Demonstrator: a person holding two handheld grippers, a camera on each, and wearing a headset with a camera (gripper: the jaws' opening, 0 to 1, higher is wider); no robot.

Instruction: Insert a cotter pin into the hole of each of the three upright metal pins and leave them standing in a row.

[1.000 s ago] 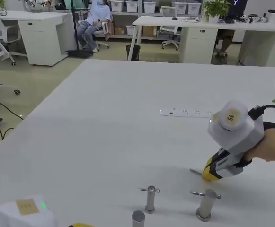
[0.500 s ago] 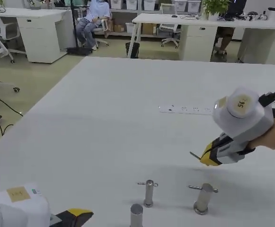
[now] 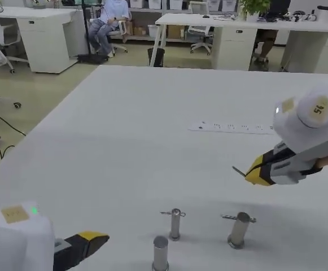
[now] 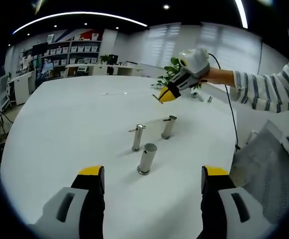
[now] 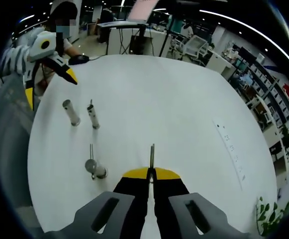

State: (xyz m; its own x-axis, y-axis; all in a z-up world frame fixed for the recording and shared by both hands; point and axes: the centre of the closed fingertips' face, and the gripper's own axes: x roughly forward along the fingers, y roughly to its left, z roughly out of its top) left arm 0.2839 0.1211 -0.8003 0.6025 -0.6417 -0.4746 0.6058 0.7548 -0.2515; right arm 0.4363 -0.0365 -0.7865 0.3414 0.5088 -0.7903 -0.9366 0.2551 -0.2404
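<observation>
R tool point(image 5: 152, 172) clamps a cotter pin point(image 5: 152, 155); two fitted pins point(image 5: 93, 117) sit left of it. L tool point(image 4: 153, 172) jaws wide, bare pin point(image 4: 147, 158) just ahead.

Striped sleeve point(image 4: 278, 94); white, yellow-tipped hand-held gripper point(image 4: 162, 97)

white table point(image 3: 124, 141): bare and open behind and left of three upright pins point(image 3: 175, 224) clustered near the front. cotter pins point(image 3: 235, 218) jut sideways from two, narrowing the gaps. right gripper point(image 3: 253, 171), clamping a third cotter pin point(image 3: 238, 170), hangs beyond the right-hand one; power strip point(image 3: 231, 128) well behind.
</observation>
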